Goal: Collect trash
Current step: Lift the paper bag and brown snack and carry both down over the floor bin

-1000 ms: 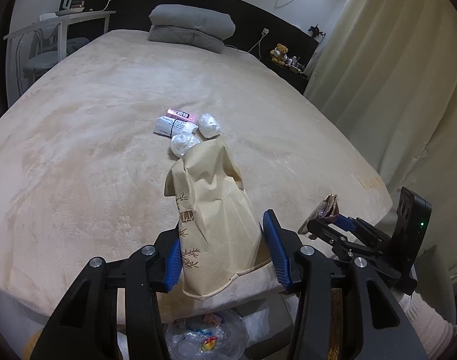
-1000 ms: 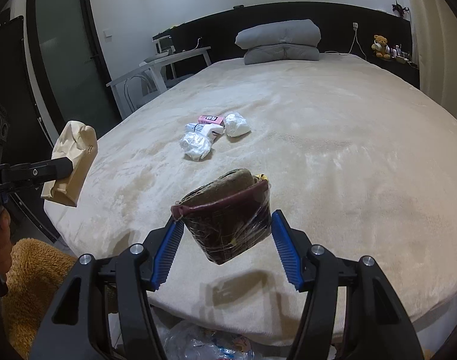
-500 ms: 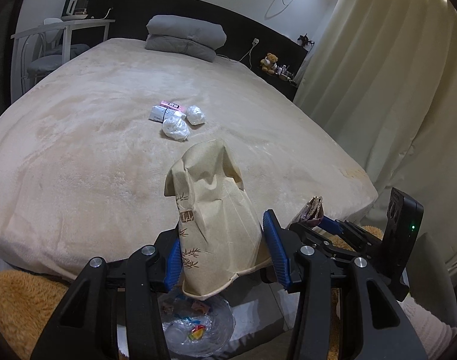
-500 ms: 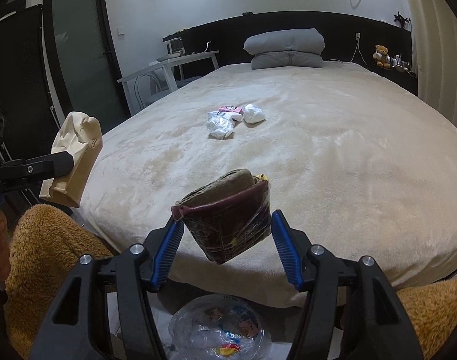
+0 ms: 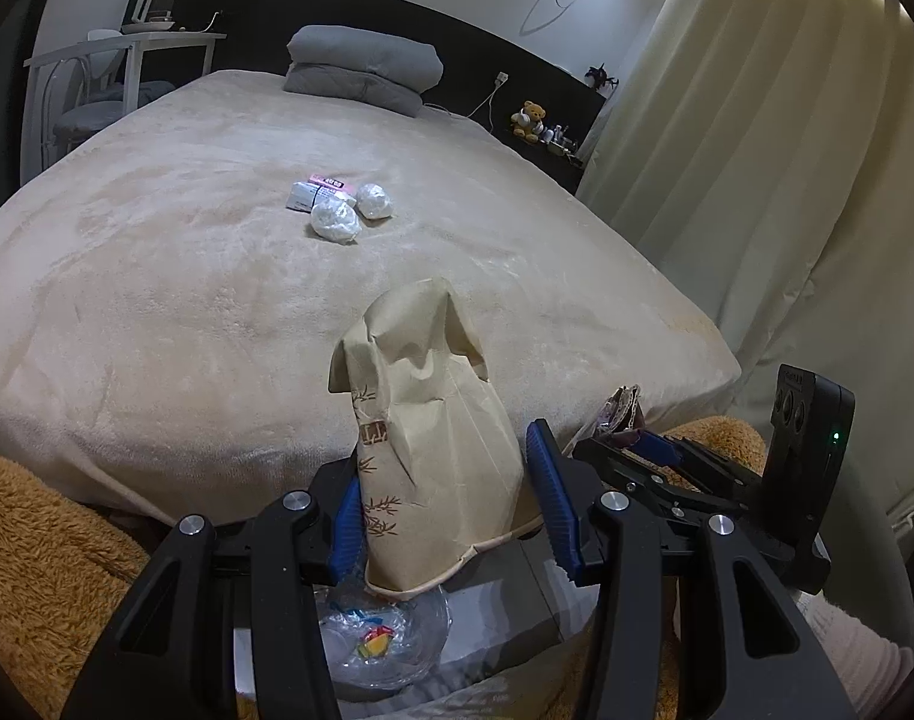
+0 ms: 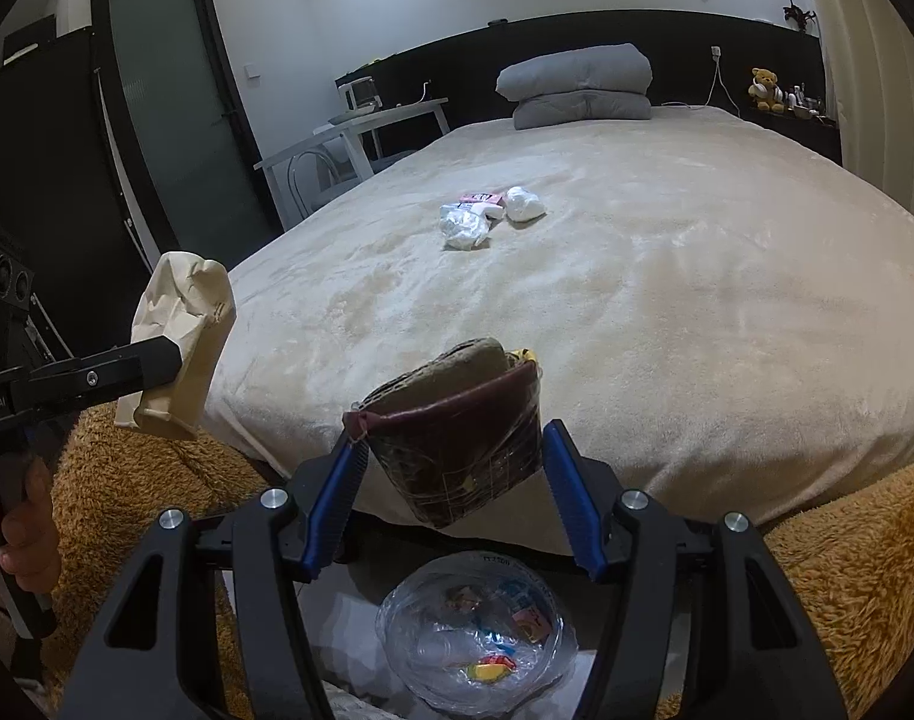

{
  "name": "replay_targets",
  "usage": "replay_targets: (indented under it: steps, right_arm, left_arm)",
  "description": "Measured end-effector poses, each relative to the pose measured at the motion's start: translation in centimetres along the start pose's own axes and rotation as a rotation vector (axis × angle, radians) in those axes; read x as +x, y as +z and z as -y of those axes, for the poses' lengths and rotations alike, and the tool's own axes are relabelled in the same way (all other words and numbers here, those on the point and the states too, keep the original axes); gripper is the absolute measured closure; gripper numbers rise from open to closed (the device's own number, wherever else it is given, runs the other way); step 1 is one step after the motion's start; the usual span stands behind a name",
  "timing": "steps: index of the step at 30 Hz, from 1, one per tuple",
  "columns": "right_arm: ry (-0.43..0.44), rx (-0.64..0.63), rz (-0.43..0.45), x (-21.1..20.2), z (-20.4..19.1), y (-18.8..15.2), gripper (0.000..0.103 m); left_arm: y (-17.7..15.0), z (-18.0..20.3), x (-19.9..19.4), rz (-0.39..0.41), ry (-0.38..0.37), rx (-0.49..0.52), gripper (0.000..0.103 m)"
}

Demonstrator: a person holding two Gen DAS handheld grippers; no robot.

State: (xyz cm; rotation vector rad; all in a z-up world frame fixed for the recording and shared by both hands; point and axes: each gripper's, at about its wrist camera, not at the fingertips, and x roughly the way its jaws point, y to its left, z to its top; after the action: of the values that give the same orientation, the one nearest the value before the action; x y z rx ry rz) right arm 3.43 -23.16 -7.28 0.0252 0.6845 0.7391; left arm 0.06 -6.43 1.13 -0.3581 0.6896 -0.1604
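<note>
My left gripper (image 5: 444,461) is shut on a tan paper bag (image 5: 420,372) with a bamboo print, held upright past the foot of the bed. My right gripper (image 6: 452,439) is shut on a dark maroon plastic-wrapped package (image 6: 450,468). Each shows in the other's view: the bag (image 6: 180,324) at far left, the package (image 5: 622,405) at right. Below both sits a bin lined with a clear bag (image 6: 390,606), with colourful wrappers inside. On the bed lie two crumpled white wads (image 5: 335,221) (image 5: 372,200) and a pink and white packet (image 5: 321,189).
The beige bed (image 6: 667,300) fills the middle, with grey pillows (image 6: 577,87) at its head. An orange fluffy rug (image 6: 847,570) flanks the bin. Cream curtains (image 5: 757,150) hang at the right, a white desk and chair (image 5: 102,90) stand at the left. A hand (image 6: 18,534) grips the left handle.
Both grippers have drawn back from the bed with their loads still held. The bed's foot edge, the orange rug and the lined bin have come into view beneath them.
</note>
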Motion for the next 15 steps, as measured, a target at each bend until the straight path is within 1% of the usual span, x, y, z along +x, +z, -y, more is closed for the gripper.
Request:
replay_targets:
  steps: [6, 9, 15]
  right_arm:
    - [-0.001, -0.01, -0.057, 0.9, 0.5, -1.0, 0.043]
    - [0.013, -0.012, -0.086, 1.3, 0.7, -1.3, 0.043]
    - [0.013, 0.003, -0.14, 2.4, 1.0, -1.6, 0.043]
  left_arm:
    - [-1.4, -1.4, 1.3, -0.036, -0.009, -0.036, 0.056]
    - [-2.5, -2.3, 2.5, -0.067, -0.018, -0.062, 0.056]
    - [-4.3, -4.1, 4.9, -0.134, -0.035, -0.119, 0.056]
